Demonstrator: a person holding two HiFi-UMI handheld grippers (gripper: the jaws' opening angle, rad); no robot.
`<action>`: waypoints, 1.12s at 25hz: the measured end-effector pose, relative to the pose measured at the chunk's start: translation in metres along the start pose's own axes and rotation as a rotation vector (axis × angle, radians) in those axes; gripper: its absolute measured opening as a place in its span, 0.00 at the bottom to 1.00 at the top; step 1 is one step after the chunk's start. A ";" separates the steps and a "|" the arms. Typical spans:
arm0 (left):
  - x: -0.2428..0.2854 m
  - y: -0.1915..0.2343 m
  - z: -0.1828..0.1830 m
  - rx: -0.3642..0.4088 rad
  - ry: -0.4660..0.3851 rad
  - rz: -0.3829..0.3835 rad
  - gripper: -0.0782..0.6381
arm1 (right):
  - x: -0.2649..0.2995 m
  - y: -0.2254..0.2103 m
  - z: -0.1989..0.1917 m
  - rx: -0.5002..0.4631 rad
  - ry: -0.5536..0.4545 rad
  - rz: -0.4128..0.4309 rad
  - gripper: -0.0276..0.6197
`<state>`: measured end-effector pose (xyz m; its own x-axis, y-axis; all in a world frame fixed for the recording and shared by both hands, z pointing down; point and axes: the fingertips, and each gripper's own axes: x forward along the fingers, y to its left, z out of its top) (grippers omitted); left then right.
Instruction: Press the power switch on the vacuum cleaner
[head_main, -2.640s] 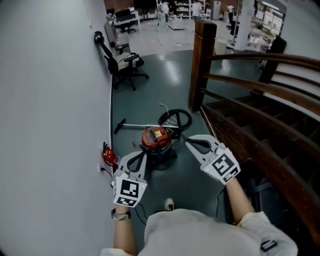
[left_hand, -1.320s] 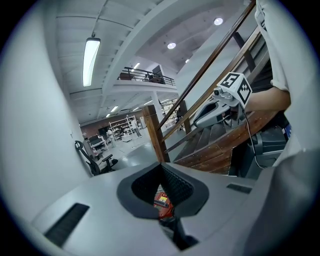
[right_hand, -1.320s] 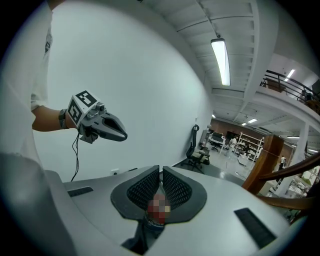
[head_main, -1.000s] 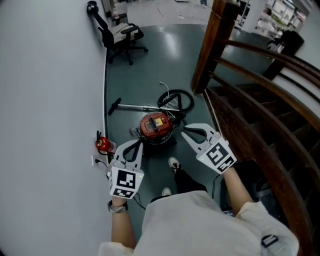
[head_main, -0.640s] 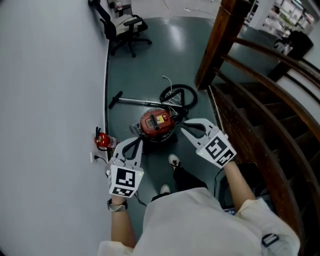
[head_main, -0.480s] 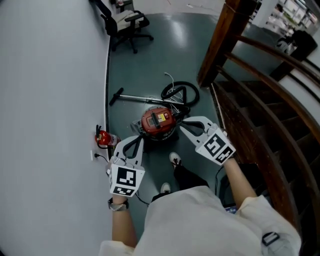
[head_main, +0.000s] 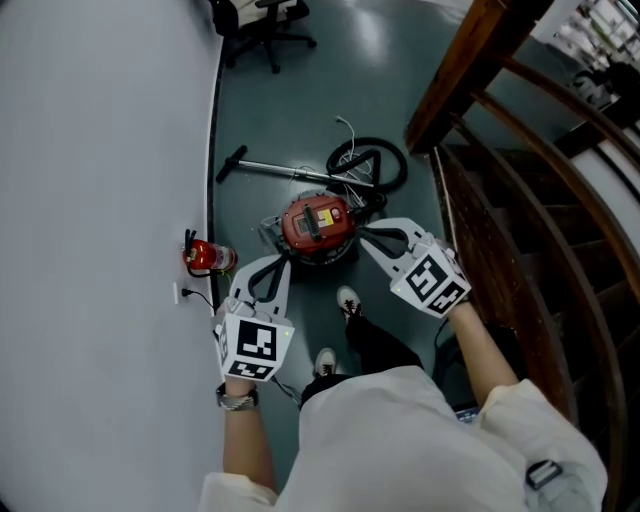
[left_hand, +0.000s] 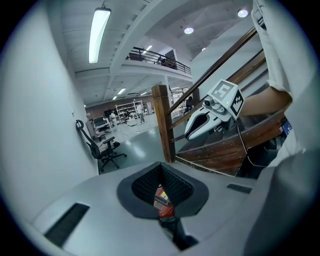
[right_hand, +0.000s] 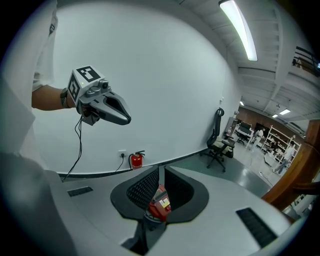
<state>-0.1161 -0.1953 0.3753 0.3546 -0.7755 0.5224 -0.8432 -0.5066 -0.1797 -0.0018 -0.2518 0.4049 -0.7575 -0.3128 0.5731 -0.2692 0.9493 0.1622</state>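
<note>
The red vacuum cleaner (head_main: 318, 225) stands on the dark floor with a black handle across its top. Its hose lies coiled (head_main: 368, 165) behind it. My left gripper (head_main: 279, 263) hangs just left of the cleaner, jaws shut and holding nothing. My right gripper (head_main: 366, 239) hangs just right of it, also shut and holding nothing. Both point down toward the cleaner without touching it. A sliver of the cleaner (left_hand: 161, 200) shows through the closed left gripper (left_hand: 161, 169), and the cleaner (right_hand: 159, 202) also shows through the right gripper (right_hand: 160, 172).
A white wall runs along the left with a red fire extinguisher (head_main: 205, 257) and a socket (head_main: 176, 293) at its foot. A wooden stair railing (head_main: 500, 200) closes the right side. A metal wand (head_main: 280, 170) lies behind the cleaner. An office chair (head_main: 265, 20) stands farther back.
The person has stepped closer to the cleaner. Both grippers have sunk and moved forward, and now flank it closely. Both stay shut.
</note>
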 end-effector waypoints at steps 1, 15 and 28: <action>0.006 0.001 -0.002 -0.001 0.001 -0.005 0.11 | 0.005 -0.003 -0.004 0.001 0.007 0.006 0.09; 0.080 0.018 -0.059 -0.121 0.101 -0.039 0.11 | 0.068 -0.023 -0.065 0.031 0.102 0.109 0.09; 0.128 0.013 -0.097 -0.213 0.157 -0.069 0.11 | 0.127 -0.041 -0.115 0.153 0.116 0.151 0.10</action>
<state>-0.1207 -0.2644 0.5209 0.3609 -0.6657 0.6532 -0.8912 -0.4525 0.0313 -0.0182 -0.3265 0.5635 -0.7252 -0.1534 0.6712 -0.2513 0.9666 -0.0506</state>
